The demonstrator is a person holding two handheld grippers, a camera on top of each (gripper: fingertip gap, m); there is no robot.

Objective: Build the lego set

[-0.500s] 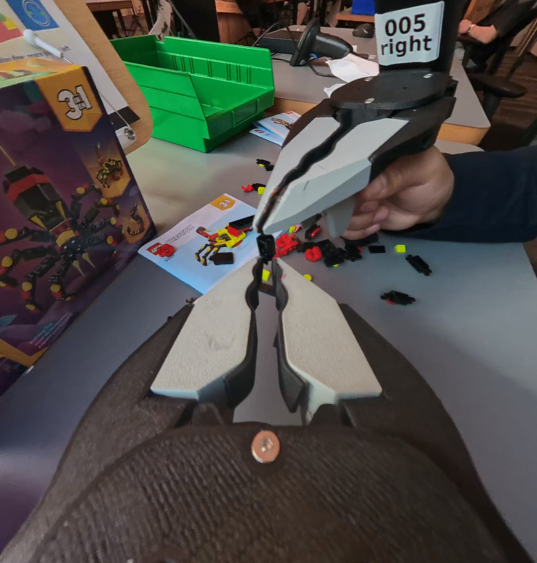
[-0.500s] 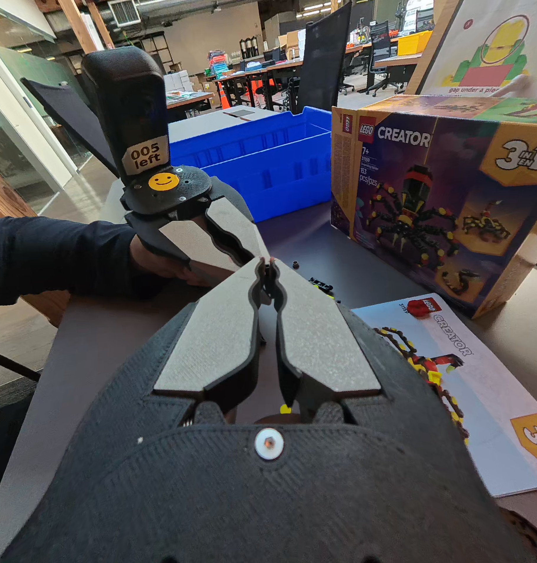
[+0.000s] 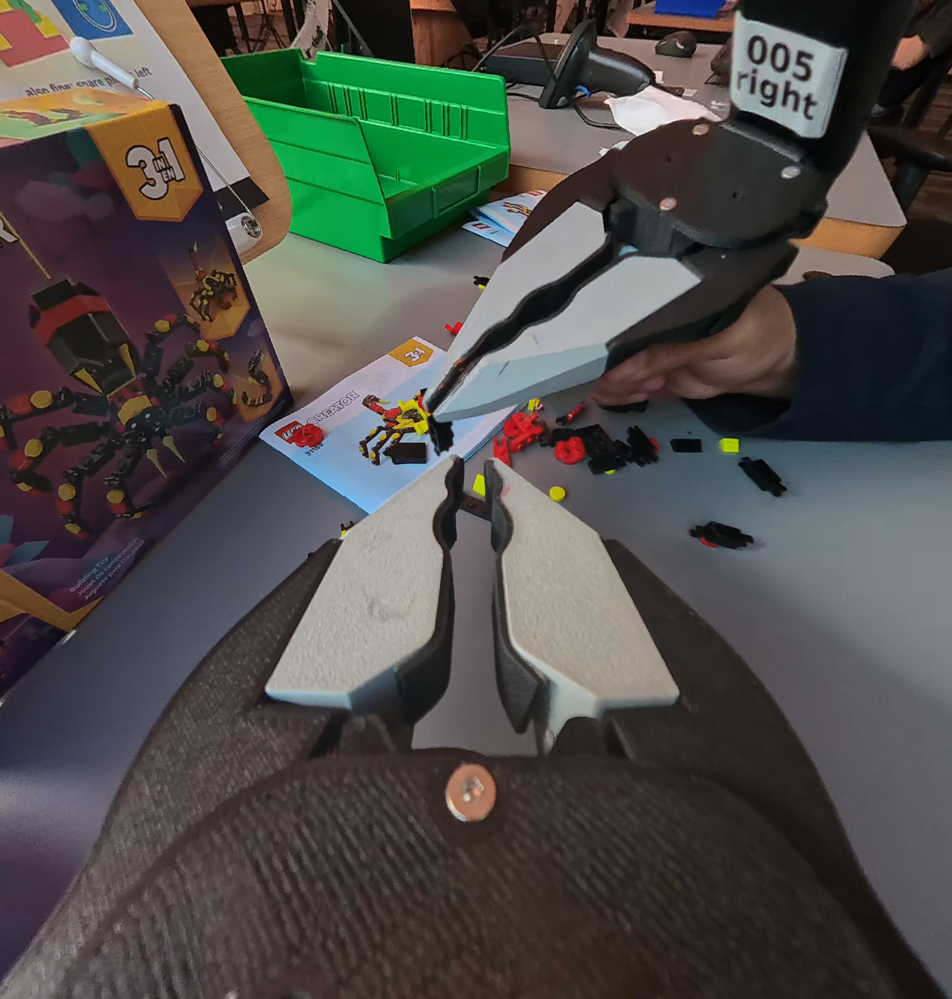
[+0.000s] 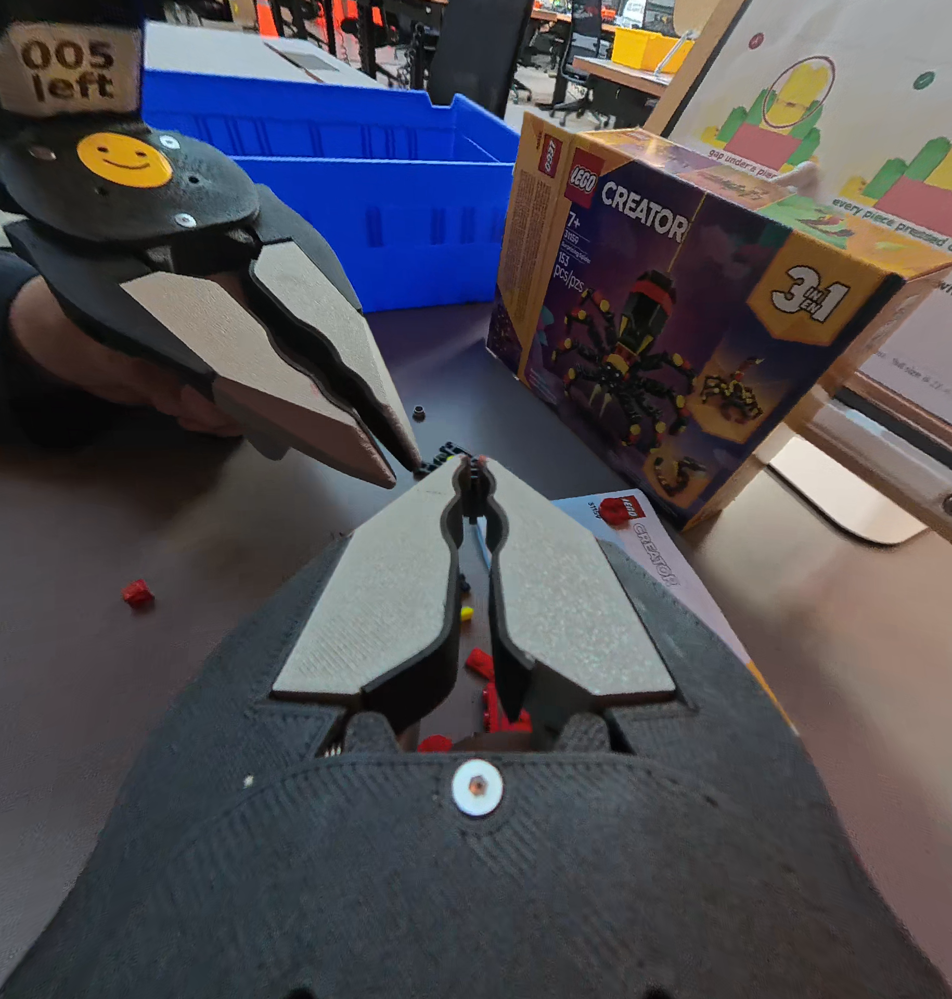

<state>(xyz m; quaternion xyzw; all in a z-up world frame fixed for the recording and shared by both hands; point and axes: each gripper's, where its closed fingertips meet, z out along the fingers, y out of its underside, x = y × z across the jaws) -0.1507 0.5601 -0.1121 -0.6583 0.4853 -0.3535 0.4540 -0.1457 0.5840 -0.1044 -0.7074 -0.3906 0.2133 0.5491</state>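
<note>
Here, right gripper (image 4: 473, 466) fingers pinch a small black lego piece (image 3: 441, 435) above the instruction booklet (image 3: 355, 432); left gripper (image 3: 469, 466) fingers slightly parted, holding nothing, tips just beside it; loose bricks (image 3: 598, 440) scattered right on bench (image 3: 787, 621); set box (image 4: 679, 324) far.
</note>
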